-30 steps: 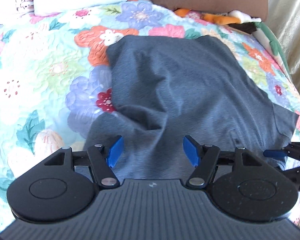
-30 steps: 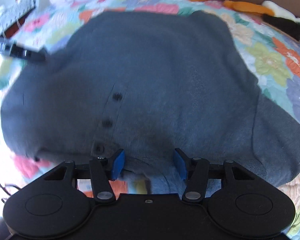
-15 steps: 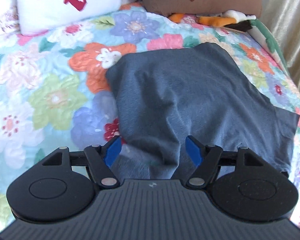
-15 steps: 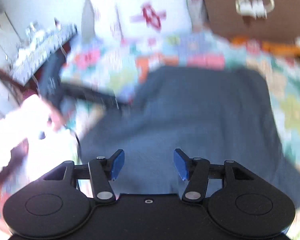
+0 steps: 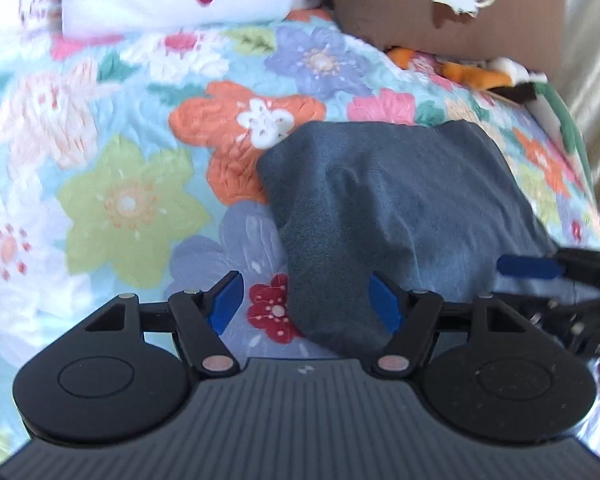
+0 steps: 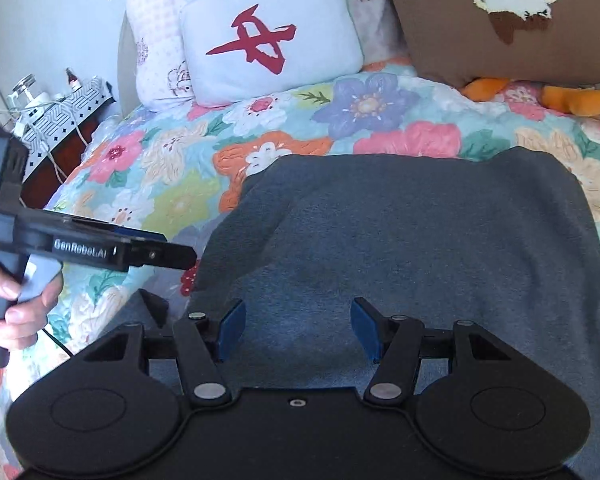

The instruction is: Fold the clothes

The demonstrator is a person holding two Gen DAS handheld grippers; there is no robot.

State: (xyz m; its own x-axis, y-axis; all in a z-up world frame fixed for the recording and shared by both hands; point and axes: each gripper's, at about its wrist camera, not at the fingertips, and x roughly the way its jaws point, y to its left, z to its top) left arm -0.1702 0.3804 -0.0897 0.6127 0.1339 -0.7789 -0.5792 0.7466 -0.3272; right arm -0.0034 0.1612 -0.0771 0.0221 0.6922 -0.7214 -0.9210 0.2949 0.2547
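A dark grey shirt (image 6: 440,240) lies on the floral quilt (image 6: 172,200), its lower part folded up over the rest. It also shows in the left wrist view (image 5: 400,208). My left gripper (image 5: 306,306) is open and empty, raised over the shirt's left edge. It shows from the side in the right wrist view (image 6: 168,256). My right gripper (image 6: 298,330) is open and empty above the shirt's near part. Its blue-tipped finger (image 5: 528,268) shows at the right in the left wrist view.
A white pillow with a red mark (image 6: 268,36) and a brown pillow (image 6: 500,20) stand at the head of the bed. An orange soft toy (image 6: 572,98) lies at the right. A side table with cables (image 6: 56,108) stands left of the bed.
Both grippers have lifted and pulled back from the shirt. The shirt's near part, with the buttons, now lies folded over and the bundle looks narrower.
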